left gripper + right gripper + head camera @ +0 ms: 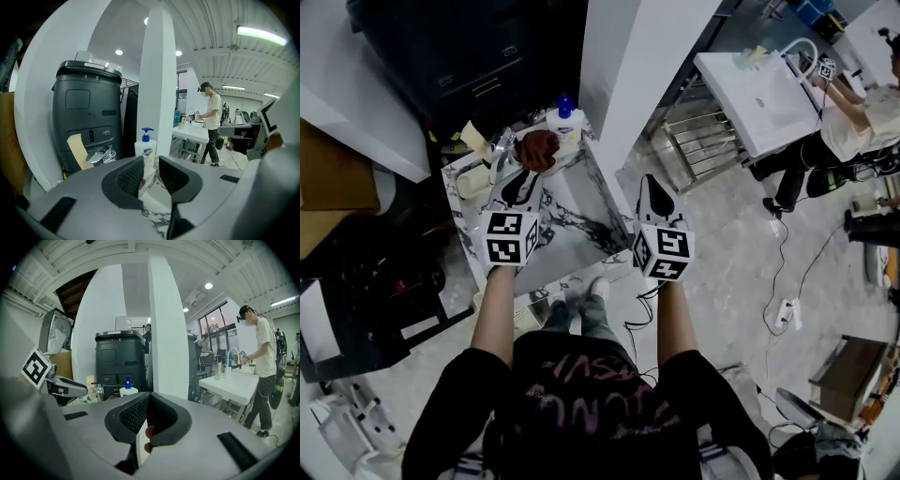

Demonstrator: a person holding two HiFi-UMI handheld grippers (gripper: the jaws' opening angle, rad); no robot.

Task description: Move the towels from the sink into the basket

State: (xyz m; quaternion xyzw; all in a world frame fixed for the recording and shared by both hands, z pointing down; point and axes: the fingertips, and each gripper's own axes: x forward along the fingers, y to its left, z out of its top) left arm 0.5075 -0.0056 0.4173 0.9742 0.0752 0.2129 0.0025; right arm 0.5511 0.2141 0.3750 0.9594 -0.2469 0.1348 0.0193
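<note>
Progress: early by the look of it, with no towel lifted and none seen delivered.
Towel (537, 148): brownish-red, bunched at the back of the marble sink (572, 234), just beside the faucet (501, 150) and near the soap pump bottle (565, 114); untouched by either tool.
Other towels: none made out in the head view.
Basket: not identified for certain; possibly the pale container (521, 313) low at the sink's front, by the person's feet, mostly hidden.
Left to do: grasp the towel, lift it clear of the sink, carry it to the basket and release.
Left gripper (521, 185): over the sink, aimed toward the towel and close to it but short of contact; jaws a little apart with a narrow gap and nothing between the pads; only counter and bottle visible beyond them in the left gripper view.
Right gripper (656, 195): off the sink's right edge, over the floor, well apart from the towel; jaws together at the tips, gripping no towel; small pinkish patch low behind the pads in the right gripper view, too unclear to name.
Likely next need: left jaws wider, then down onto the bunched cloth.
</note>
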